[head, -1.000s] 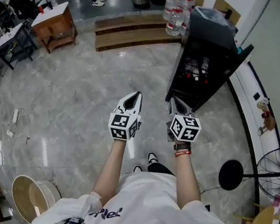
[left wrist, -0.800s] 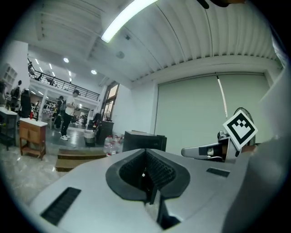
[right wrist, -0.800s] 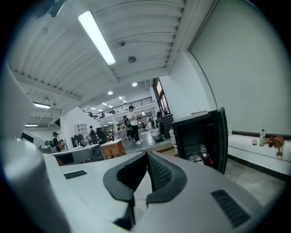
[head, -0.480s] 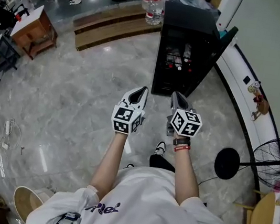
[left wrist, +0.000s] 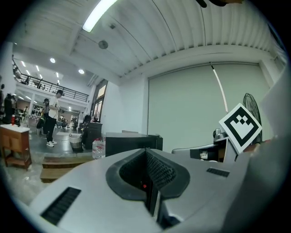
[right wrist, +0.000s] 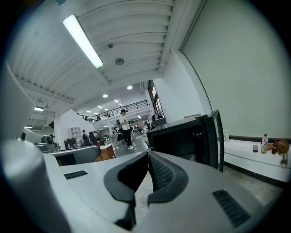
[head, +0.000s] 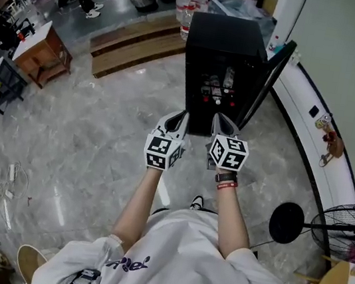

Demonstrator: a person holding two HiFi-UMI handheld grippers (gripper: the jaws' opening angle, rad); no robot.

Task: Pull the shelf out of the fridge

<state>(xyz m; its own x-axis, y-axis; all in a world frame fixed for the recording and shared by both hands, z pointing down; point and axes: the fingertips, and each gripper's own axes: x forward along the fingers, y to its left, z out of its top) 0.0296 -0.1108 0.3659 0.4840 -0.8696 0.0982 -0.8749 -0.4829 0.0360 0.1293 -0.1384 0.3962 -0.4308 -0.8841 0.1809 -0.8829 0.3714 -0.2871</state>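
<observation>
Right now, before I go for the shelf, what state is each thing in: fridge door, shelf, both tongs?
Fridge door: open, swung to the right.
Shelf: inside the fridge, not pulled out, small items on it.
Left tongs: shut, empty, short of the fridge.
Right tongs: shut, empty, short of the fridge.

I can read no text here: the purple script (head: 132,264) on the white shirt (head: 179,253), lower centre, is illegible.
</observation>
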